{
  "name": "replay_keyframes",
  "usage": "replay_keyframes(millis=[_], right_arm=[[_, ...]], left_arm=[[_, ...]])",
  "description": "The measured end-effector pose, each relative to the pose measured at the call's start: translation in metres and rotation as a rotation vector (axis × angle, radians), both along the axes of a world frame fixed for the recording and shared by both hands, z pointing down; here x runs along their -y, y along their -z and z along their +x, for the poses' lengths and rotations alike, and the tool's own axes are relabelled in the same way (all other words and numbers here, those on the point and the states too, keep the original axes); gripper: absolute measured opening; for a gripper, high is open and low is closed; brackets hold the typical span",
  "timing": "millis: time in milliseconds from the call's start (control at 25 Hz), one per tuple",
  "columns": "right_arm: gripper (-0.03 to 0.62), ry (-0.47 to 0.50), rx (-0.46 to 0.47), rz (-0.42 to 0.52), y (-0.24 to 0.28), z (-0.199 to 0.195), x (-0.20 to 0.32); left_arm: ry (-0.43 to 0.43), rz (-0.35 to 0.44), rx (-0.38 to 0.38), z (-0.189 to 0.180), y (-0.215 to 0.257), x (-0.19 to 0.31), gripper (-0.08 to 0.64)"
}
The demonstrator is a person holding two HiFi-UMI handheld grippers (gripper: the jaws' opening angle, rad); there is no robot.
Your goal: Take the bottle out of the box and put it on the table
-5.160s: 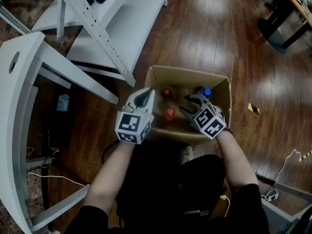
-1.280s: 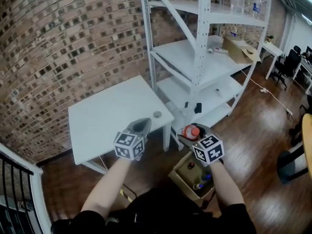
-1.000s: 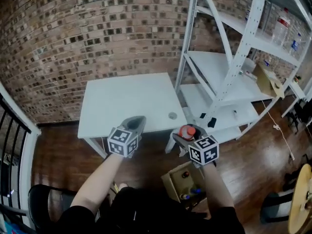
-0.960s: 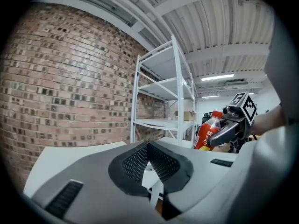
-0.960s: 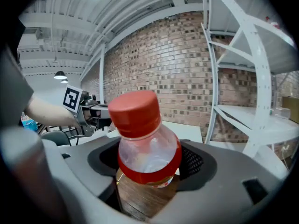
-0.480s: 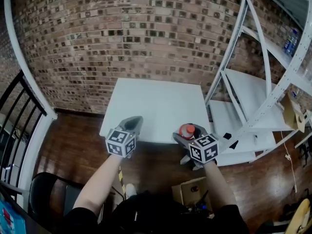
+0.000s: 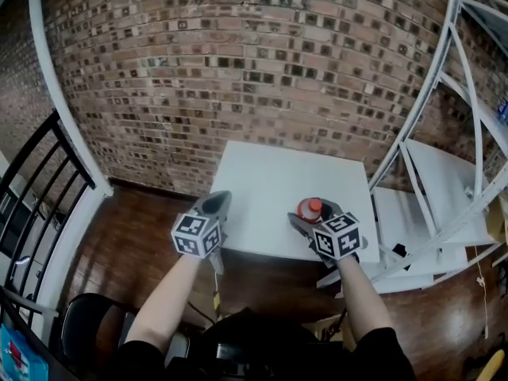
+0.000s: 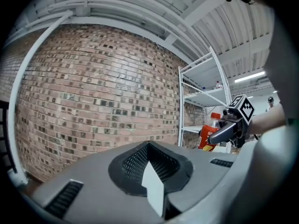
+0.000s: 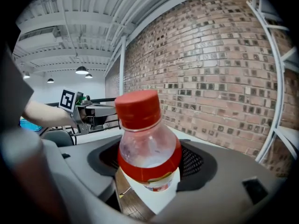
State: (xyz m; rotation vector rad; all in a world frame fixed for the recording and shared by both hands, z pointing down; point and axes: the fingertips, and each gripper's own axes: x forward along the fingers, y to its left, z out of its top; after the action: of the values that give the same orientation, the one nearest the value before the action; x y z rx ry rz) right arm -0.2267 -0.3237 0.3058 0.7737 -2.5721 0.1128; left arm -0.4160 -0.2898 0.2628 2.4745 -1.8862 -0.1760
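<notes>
Your right hand-held gripper (image 7: 312,219) clamps the bottle (image 7: 309,207) upright, seemingly over the near edge of the surface (image 7: 262,181). Carry it farther in, set it down flat, then release. Your closed left hand-held gripper (image 7: 214,205) holds nothing.

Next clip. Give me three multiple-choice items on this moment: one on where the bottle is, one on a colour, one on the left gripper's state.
1. Where is the bottle? A on a shelf; B on the floor; C between the right gripper's jaws.
2. What colour is its cap? A blue; B red; C white.
3. How do the left gripper's jaws stand? A together, empty; B closed on the bottle; C wide apart.
Answers: 1 C, the right gripper view shows the jaws clamping it; 2 B, the cap shows red in that view; 3 A, the left gripper view shows them meeting with nothing between.
</notes>
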Motion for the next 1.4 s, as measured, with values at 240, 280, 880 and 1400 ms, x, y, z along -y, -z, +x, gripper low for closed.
replay_keyframes(millis=[240, 280, 880, 1400], right_arm=[[0.339, 0.009, -0.023, -0.006, -0.003, -0.07, 0.027], [0.339, 0.016, -0.027, -0.011, -0.004, -0.079, 0.031], [0.339, 0.154, 0.004, -0.043, -0.022, -0.184, 0.187], [0.339, 0.138, -0.021, -0.16, -0.07, -0.249, 0.335]], left_arm=[[0.032, 0.012, -0.02, -0.068, 0.003, 0.014, 0.002], [0.038, 0.01, -0.025, -0.076, 0.001, 0.017, 0.0], [0.171, 0.005, -0.009, -0.161, -0.012, 0.138, 0.001], [0.233, -0.08, -0.034, -0.193, -0.04, 0.256, 0.0]])
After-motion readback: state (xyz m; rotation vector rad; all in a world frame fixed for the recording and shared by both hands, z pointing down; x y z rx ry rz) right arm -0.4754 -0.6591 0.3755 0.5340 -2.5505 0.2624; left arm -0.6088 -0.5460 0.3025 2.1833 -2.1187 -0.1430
